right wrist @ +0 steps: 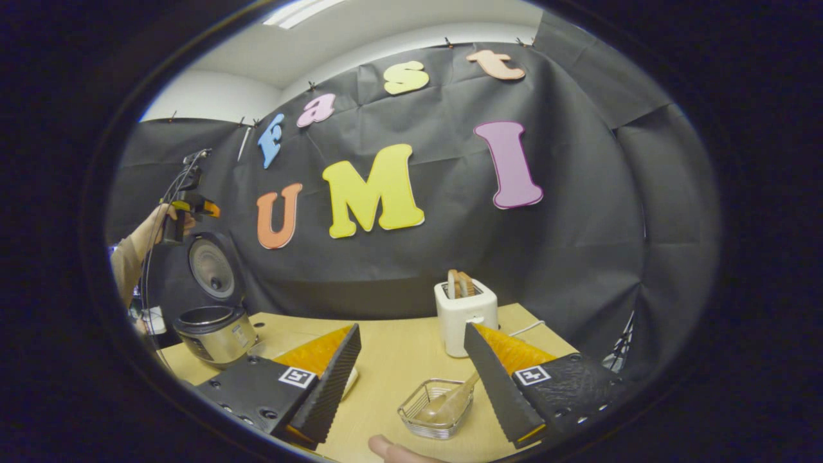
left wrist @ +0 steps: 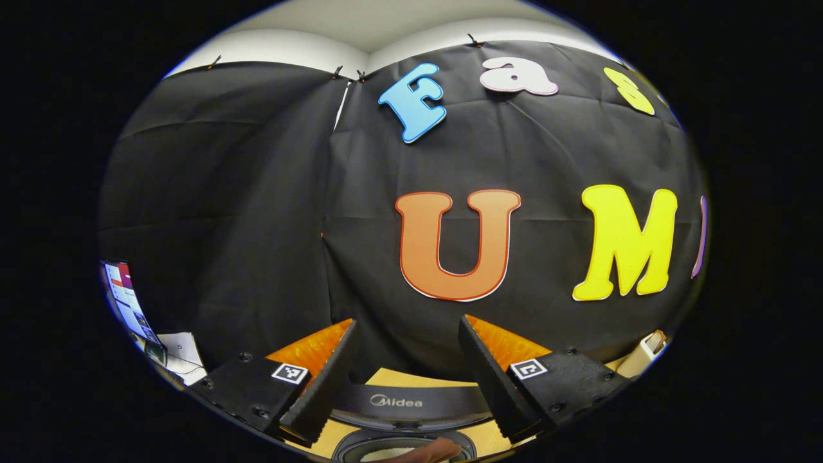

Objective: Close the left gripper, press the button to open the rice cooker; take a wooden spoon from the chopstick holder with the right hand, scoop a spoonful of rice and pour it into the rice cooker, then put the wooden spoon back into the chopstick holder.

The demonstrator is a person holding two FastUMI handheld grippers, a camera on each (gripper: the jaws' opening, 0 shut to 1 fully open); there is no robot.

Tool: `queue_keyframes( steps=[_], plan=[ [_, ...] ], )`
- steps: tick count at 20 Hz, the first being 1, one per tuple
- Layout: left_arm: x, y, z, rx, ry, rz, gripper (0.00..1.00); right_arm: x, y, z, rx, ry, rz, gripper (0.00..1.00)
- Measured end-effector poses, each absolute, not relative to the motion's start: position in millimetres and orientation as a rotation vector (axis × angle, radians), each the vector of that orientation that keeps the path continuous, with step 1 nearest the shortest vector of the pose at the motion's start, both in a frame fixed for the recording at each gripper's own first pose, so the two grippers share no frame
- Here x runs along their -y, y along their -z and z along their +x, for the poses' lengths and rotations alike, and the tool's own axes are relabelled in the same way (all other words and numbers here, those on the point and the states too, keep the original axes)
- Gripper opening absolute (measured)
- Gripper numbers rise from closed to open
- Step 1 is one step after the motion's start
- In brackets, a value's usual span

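Light wood table [right wrist: 398, 360]; open rice cooker [right wrist: 215, 334] at left; white toaster [right wrist: 464, 315] behind; glass dish [right wrist: 437, 408] in front

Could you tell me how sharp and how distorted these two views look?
Left gripper view: sharp, wall cloth bowed by the fisheye, rice cooker cropped at the bottom edge. Right gripper view: sharp mid-frame, table edges curved, the open rice cooker's metal pot glinting at the left.

Left hand-held gripper [left wrist: 406, 379], square black-and-white markers, dark screws, tan sleeve [right wrist: 126, 265], trailing cable [right wrist: 168, 193]
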State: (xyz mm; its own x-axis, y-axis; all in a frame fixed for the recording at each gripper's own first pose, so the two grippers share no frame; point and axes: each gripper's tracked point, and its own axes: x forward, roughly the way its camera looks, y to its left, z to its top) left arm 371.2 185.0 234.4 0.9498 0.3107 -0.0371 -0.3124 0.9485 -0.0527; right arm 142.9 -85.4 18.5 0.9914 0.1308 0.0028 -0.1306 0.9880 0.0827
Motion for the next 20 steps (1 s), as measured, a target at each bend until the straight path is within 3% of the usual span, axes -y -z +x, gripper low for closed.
queue_keyframes(
  steps=[8,9,14,18,19,20],
  plan=[
    [-214.3,-212.7,413.4,-0.183,-0.296,-0.180,0.98,82.6,-11.0,151.6,-0.030,-0.145,0.114,0.96],
    [-217.9,-207.1,416.7,-0.204,-0.304,-0.215,0.99,83.0,-9.5,152.7,-0.034,-0.144,0.121,0.92],
    [-223.3,-189.4,426.3,-0.275,-0.300,-0.326,0.96,81.8,-2.8,150.2,-0.056,-0.156,0.138,0.96],
    [-213.8,-171.8,424.5,-0.341,-0.275,-0.290,0.96,84.0,-1.7,146.5,-0.056,-0.156,0.162,0.96],
    [-210.6,-163.9,420.9,-0.364,-0.276,-0.264,0.96,85.1,0.4,144.6,-0.056,-0.152,0.162,0.92],
    [-206.6,-159.7,417.5,-0.384,-0.271,-0.241,0.96,85.6,2.3,143.2,-0.061,-0.145,0.154,0.96]
  ],
)
